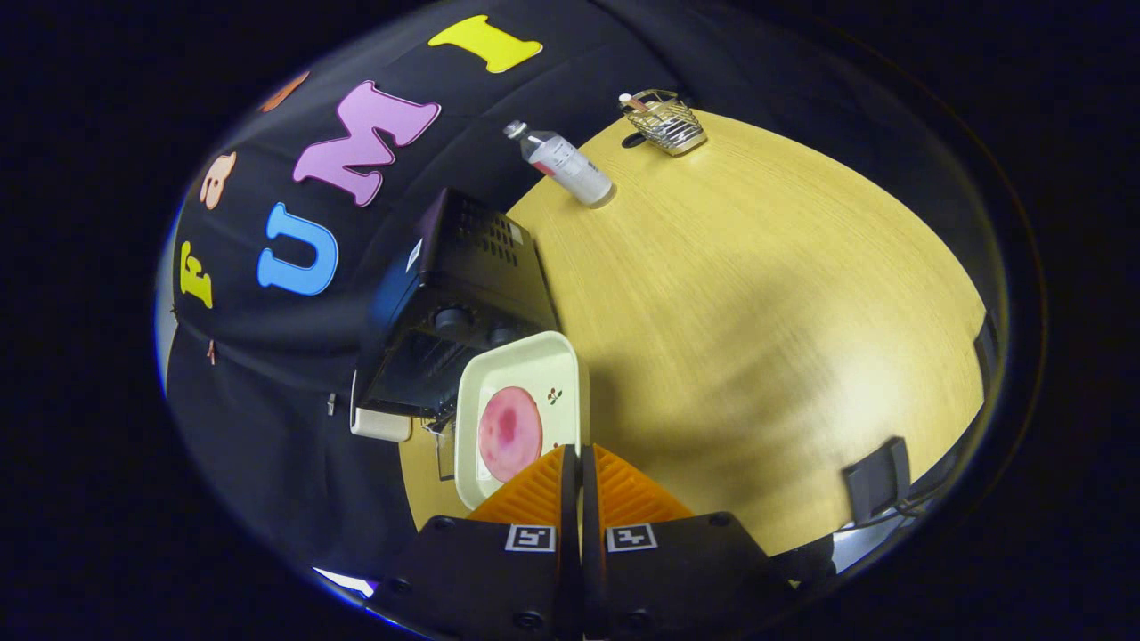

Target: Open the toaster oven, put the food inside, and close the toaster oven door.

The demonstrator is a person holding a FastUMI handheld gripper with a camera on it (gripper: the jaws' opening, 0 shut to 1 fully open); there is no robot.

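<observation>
My gripper [581, 456] is shut on the near rim of a cream square tray [525, 361], and a thin edge of the tray shows between the two fingers. A round pink slice of food [509, 433] lies on the tray. Just beyond the tray stands the black toaster oven [463, 267], with its knobs [454, 319] facing me. Its door [405, 378] looks let down open, with the pale handle [381, 424] on the side nearest me. The tray hangs in front of the oven's mouth and hides part of it.
The oven stands on a yellow wooden table [757, 312] against the black cloth wall. At the far end of the table are a plastic bottle [566, 166] and a wire basket [672, 123]. A dark block [877, 476] sits at the table's near edge.
</observation>
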